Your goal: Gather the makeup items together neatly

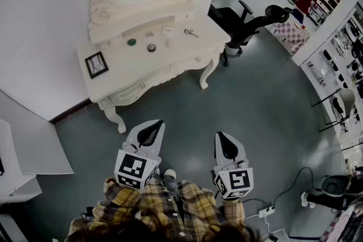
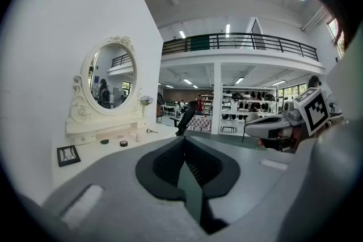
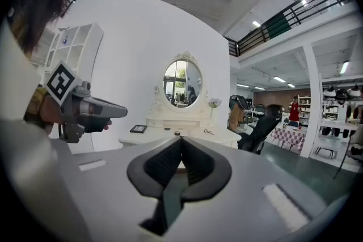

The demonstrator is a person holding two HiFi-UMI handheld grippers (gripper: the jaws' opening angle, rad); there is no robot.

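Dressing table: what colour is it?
The dressing table is white; the head view shows it best.

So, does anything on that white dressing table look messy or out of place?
Nothing looks spilled or broken. The small things are only strewn apart along the dressing table: a green piece, a dark round pot, a white item and a metal tool, none touching another.
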